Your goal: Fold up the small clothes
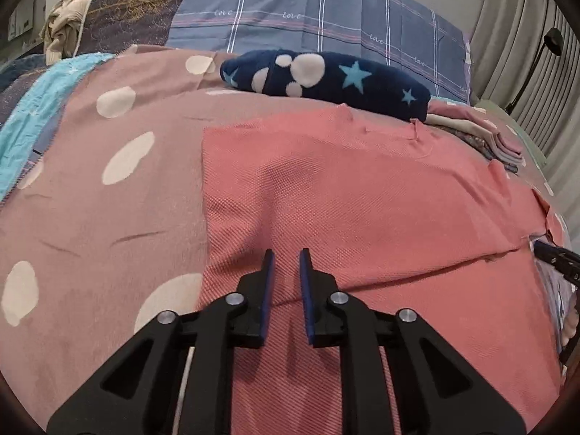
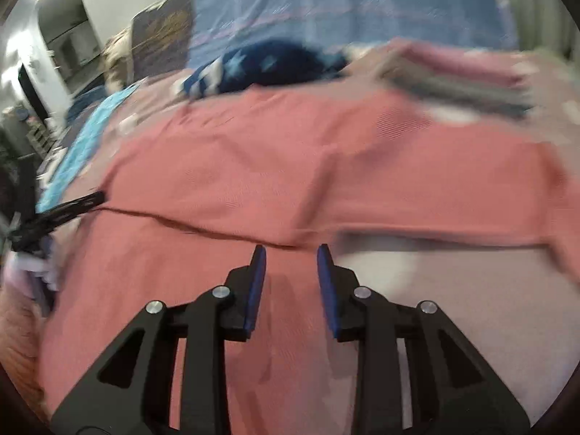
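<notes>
Left wrist view, from left to right: a dusty-pink bedspread [image 1: 90,217] with large cream dots fills the left side, with a turquoise cloth [image 1: 43,108] along its far left edge. At centre, the left gripper [image 1: 286,259] hovers just above a coral-pink garment [image 1: 362,199] spread flat on the bed, its blue-padded fingers parted by a narrow gap and holding nothing. A fold edge runs across the garment to the right of the fingertips. Behind the garment lies a navy fleece roll [image 1: 326,76] with stars and paw prints, and beyond it a blue plaid pillow [image 1: 326,7]. To the right sits a stack of folded clothes [image 1: 482,134], touching the roll. At the far right edge, the right gripper [image 1: 554,259] pokes in.

Right wrist view, blurred: the left gripper's tip shows at the left edge, at the garment's fold. At centre, the right gripper [image 2: 291,250] has its fingers apart and empty, over the coral garment [image 2: 290,166] near its right border. The folded stack [image 2: 460,76] sits upper right.
</notes>
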`<state>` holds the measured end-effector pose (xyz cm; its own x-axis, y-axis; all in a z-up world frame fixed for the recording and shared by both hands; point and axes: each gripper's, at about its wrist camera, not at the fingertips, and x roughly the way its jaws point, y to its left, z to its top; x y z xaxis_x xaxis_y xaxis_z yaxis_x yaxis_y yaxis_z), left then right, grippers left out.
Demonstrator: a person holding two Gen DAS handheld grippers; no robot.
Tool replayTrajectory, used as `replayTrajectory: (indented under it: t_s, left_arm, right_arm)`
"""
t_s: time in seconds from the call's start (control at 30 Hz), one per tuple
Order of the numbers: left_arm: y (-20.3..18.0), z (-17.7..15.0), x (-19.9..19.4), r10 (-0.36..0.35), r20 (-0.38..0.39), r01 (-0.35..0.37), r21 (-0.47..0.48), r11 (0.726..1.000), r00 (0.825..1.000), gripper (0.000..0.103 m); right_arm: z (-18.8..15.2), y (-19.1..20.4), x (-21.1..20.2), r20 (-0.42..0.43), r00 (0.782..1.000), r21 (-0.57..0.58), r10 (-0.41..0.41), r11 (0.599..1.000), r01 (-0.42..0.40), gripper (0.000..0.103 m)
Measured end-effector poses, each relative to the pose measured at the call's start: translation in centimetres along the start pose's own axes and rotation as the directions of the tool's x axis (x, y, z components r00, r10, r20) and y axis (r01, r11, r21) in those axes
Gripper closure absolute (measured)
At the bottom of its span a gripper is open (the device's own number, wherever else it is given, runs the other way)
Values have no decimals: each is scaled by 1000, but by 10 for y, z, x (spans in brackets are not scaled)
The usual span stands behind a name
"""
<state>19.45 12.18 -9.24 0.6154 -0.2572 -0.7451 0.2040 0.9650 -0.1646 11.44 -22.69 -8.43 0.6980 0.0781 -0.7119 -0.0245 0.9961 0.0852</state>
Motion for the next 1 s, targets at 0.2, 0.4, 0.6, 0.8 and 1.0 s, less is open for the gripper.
replayTrajectory:
  t_s: [0.2, 0.4, 0.6, 0.8, 1.0]
  left_arm:
    - [-59, 5, -13, -78, 28, 73, 155, 985, 997, 64]
    - [-85, -6, 27, -46, -51, 56, 201, 978, 998, 56]
    - [-90, -9, 24, -20, -37, 28, 223, 974, 999, 55]
    - [-89, -7, 26, -19, -35, 27, 224, 974, 999, 55]
    - [-86, -7, 25, -39, -35, 45, 207, 977, 999, 55]
  right_arm:
    - [-13, -71, -23, 44, 906, -75, -421, 903, 423, 58]
    - [-15, -84, -2, 40, 885, -160, -463, 872, 463, 52]
    - [14, -132, -17, -6, 952, 183, -305, 936, 301, 99]
    - [54, -109, -48, 192, 930, 410, 312, 836, -365, 99]
    - [88, -23, -5, 156, 773, 392, 615, 680, -620, 99]
